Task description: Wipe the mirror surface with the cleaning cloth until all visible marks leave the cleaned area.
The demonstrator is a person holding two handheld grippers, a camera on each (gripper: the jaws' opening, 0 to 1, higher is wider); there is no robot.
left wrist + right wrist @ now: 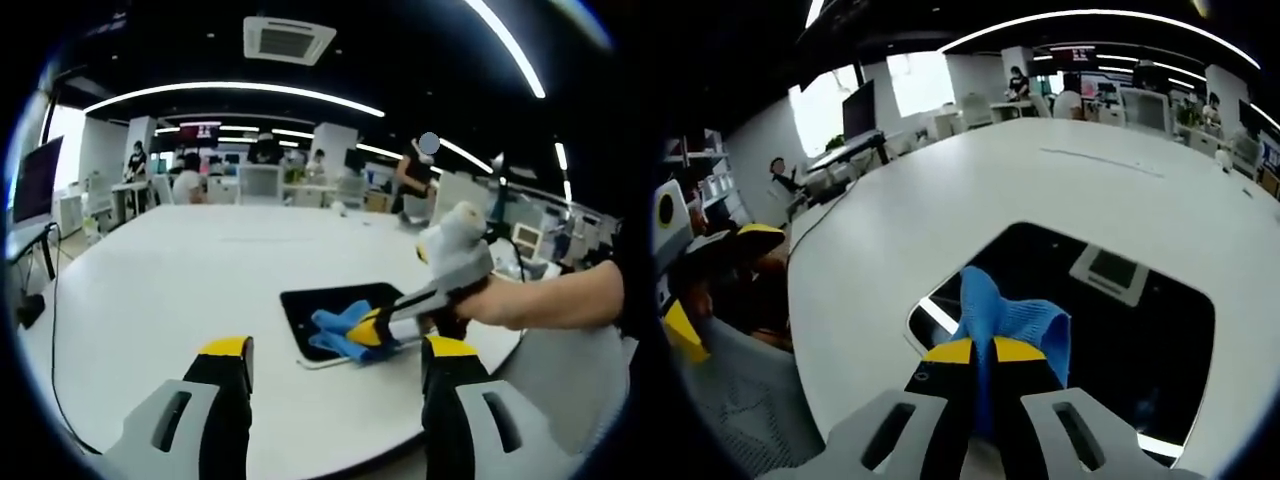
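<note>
- Left hand-held gripper (335, 365) at 6 o'clock in the left gripper view: yellow-tipped jaws spread wide apart, nothing between them, above the white bench (190, 290).
- Mirror (340, 300) just past 6 o'clock toward 4 in the same view: dark, rounded rectangle lying flat on the bench, near its front edge.
- Cleaning cloth (335, 330) on the mirror's near part: blue, bunched, pinched by the right hand-held gripper (372, 328), which comes in from 3 o'clock.
- Person's hand (520, 300) at 3 o'clock, wrapped round that gripper's grey handle.
- Office at 12 o'clock beyond the bench: desks, chairs, several people, ceiling light strips.
- Right gripper view, 9 o'clock: left hand-held gripper (715, 285), yellow tips visible at the bench edge; jaw gap hard to judge from here.
- Right hand-held gripper (985, 352) at 6 o'clock: jaws drawn together, clamped on the cleaning cloth (1015, 320), blue folds standing up just ahead of the tips.
- Mirror (1130, 340) from centre to 4 o'clock: dark surface under cloth, reflecting a ceiling panel and light strips.
- Bench (1040, 190) stretching toward 12 o'clock, white and bare around the mirror.
</note>
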